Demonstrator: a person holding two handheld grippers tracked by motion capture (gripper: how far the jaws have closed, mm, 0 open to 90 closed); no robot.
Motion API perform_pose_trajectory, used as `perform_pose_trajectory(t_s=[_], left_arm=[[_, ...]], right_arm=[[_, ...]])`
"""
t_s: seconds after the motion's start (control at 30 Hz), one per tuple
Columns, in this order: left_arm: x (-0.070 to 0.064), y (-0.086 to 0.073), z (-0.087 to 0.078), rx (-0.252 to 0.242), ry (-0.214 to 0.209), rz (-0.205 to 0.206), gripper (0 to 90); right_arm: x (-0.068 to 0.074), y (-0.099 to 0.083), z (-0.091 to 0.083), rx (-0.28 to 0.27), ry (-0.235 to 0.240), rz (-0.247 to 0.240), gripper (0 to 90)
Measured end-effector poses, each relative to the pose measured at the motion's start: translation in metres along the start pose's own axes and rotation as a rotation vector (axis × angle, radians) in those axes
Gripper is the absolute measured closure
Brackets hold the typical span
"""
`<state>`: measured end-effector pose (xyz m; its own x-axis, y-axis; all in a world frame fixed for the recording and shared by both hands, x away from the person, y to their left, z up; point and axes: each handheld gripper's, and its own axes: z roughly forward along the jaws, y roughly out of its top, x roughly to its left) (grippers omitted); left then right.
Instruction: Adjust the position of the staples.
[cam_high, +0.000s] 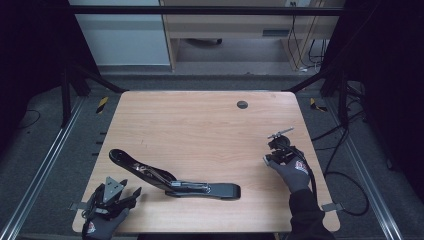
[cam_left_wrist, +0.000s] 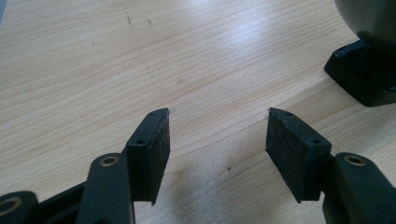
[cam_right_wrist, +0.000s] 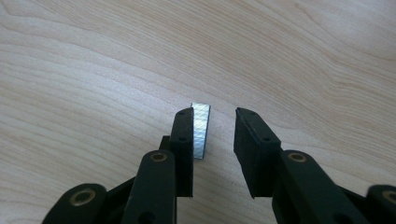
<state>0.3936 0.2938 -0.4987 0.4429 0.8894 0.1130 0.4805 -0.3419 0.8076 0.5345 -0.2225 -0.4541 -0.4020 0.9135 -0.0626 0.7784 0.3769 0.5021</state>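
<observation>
Stapler: long black heavy-duty stapler (cam_high: 172, 178), arm raised, on wooden bench (cam_high: 200, 125) near front edge, prob. opened for reloading.
L gripper (cam_left_wrist: 217, 126): jaws wide apart, empty, beside stapler.
R gripper (cam_right_wrist: 212, 128): jaws part-open; thin silver staple strip (cam_right_wrist: 201, 130) resting against one jaw, not clamped, well apart from stapler.

Left tool (cam_high: 131, 192) at lower left of the high view, held by a gloved hand (cam_high: 102, 225) that enters from the bottom edge; jaws pointing to the right, spread wide apart, nothing between them. Right tool (cam_high: 280, 134) at middle right, gripped by the other gloved hand (cam_high: 292, 170), dark sleeve below it; jaws parted with a narrower gap, aimed to upper right.
</observation>
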Motion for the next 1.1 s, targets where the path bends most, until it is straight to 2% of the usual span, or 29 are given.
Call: perform_pose_trajectory(t_s=[0.5, 0.67, 0.8, 0.93, 1.1], left_arm=[[-0.001, 0.000, 0.001, 0.009, -0.006, 0.006, 39.3], [-0.001, 0.000, 0.000, 0.010, -0.005, 0.004, 39.3], [-0.001, 0.000, 0.001, 0.012, -0.004, 0.006, 39.3], [-0.001, 0.000, 0.000, 0.011, -0.003, 0.007, 39.3], [-0.002, 0.000, 0.001, 0.016, -0.002, 0.012, 39.3]], right_arm=[[0.004, 0.002, 0.016, 0.028, 0.018, -0.005, 70.9], [0.005, 0.002, 0.019, 0.050, 0.017, 0.002, 75.1], [0.005, 0.002, 0.020, 0.055, 0.018, -0.011, 77.9], [0.005, 0.002, 0.018, 0.061, 0.024, -0.015, 78.2], [0.011, -0.003, 0.001, 0.038, 0.047, -0.070, 78.3]])
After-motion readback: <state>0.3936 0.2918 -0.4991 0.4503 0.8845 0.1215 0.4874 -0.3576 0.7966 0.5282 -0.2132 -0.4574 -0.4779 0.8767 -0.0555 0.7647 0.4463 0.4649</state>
